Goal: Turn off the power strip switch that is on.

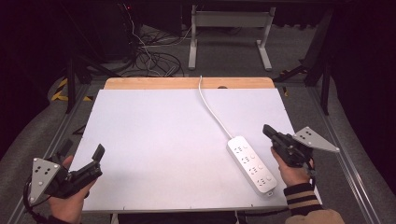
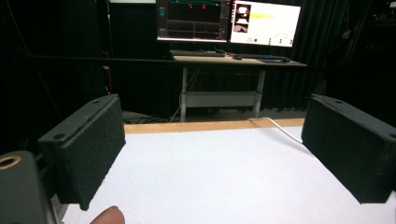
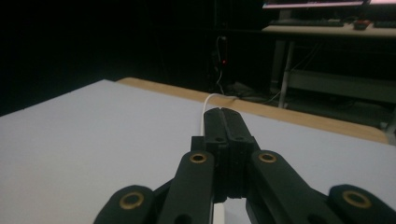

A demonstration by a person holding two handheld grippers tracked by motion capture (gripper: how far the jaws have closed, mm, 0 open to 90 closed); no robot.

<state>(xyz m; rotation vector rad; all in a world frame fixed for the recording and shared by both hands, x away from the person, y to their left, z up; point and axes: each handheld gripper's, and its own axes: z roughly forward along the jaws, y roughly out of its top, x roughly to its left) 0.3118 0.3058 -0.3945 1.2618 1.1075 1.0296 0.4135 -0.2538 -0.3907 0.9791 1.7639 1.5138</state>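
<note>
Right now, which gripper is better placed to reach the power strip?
The right gripper. It hovers just beside the power strip at the table's right edge, though its jaws are shut. The left gripper, jaws open, sits at the opposite corner.

White surface with one power strip on it

We see a flat white surface (image 1: 154, 144) with a strip of bare wood (image 1: 154, 83) showing along its far edge. Directly on it, near the right near corner, lies a white power strip (image 1: 251, 164), set at a slant with its far end toward the middle. Its white cord (image 1: 212, 111) curves from that end across the surface to the far edge, where it passes over the wood beside a small dark hole (image 1: 222, 87).
</note>
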